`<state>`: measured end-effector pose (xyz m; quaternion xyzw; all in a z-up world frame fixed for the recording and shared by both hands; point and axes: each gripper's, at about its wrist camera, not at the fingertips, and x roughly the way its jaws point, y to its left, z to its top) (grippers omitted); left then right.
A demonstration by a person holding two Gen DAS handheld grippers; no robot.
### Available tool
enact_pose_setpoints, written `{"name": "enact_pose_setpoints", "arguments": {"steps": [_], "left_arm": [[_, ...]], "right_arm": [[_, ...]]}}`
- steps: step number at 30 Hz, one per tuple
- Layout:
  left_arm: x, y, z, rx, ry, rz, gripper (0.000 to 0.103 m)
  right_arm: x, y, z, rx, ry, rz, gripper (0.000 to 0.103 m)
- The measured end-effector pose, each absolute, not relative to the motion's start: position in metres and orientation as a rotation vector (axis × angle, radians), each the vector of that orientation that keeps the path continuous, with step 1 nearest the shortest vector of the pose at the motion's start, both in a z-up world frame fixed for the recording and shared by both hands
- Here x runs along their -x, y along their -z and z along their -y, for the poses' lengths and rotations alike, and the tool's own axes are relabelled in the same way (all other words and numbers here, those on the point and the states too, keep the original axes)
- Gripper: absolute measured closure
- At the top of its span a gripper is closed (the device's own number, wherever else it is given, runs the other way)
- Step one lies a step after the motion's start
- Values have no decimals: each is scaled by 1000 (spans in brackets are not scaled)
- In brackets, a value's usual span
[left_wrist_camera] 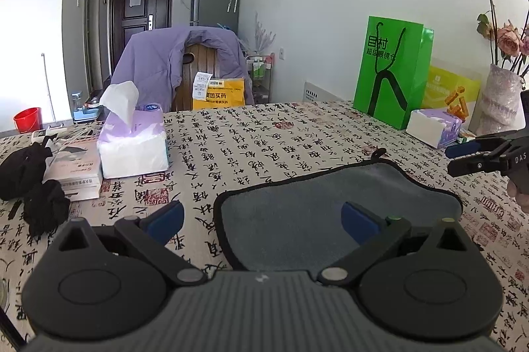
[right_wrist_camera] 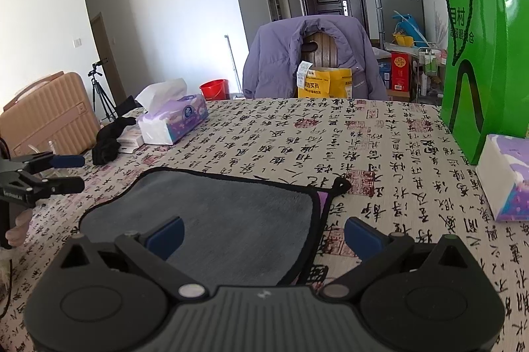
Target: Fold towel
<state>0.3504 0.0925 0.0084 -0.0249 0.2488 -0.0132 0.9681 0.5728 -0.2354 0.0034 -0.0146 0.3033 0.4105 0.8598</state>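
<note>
The table (left_wrist_camera: 297, 127), covered with a cloth printed in black writing, stretches out beyond both sets of jaws. The gray towel (left_wrist_camera: 330, 203) lies flat on it, folded, with a black hem and a small loop at its far corner. The left gripper (left_wrist_camera: 263, 221) hovers over the towel's left edge, jaws released, the right one above the cloth. The right gripper (right_wrist_camera: 263, 234) hangs over the towel's right edge, jaws spread wide and holding nothing. A tissue box (left_wrist_camera: 132, 143) sits beyond the left jaw.
</note>
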Motion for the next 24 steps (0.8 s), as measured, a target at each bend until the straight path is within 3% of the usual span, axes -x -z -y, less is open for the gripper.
{"name": "enact_pose_setpoints", "arguments": {"steps": [24], "left_arm": [[-275, -20, -74, 101, -15, -466, 0]], "right_arm": [[-502, -11, 267, -22, -855, -629, 0]]}}
